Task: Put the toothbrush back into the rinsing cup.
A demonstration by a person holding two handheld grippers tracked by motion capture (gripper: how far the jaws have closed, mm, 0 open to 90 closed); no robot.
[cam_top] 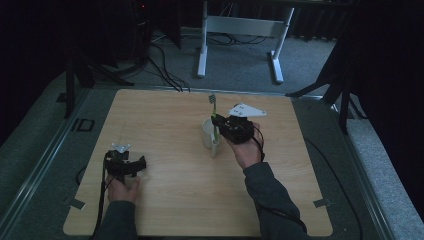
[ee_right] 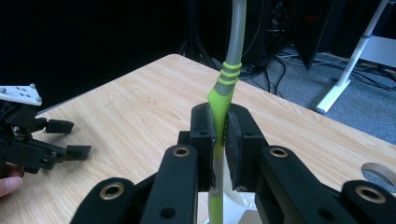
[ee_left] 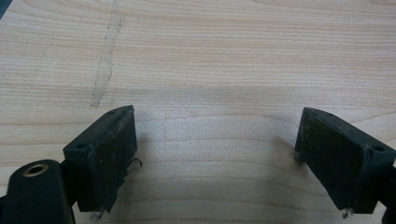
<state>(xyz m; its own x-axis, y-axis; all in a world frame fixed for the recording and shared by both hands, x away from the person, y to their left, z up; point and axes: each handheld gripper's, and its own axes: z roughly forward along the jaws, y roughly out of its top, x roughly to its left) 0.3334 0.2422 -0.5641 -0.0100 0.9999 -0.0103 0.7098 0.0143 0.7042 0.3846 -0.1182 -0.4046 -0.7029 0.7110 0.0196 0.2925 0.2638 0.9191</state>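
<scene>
The right gripper point(cam_top: 220, 125) squeezes a green toothbrush point(cam_top: 215, 127) tight between its jaws. The toothbrush stands straight up, with its low end beside a white cup point(cam_top: 208, 134) on the wooden table point(cam_top: 175, 195). The left gripper point(cam_top: 142, 164) rests low near the table's left side, its jaws wide apart and holding nothing

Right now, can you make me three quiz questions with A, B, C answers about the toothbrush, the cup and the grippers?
1. Where is the white cup?
A) table middle
B) floor
C) table's left edge

2. What colour is the toothbrush handle?
A) red
B) lime green
C) blue

3. How is the left hand-held gripper?
A) shut on a spoon
B) shut on the cup
C) open, holding nothing

Answers:
1 A, the high view shows it mid-table.
2 B, green between the jaws of the right hand-held gripper.
3 C, bare wood shows between its spread jaws.
</scene>
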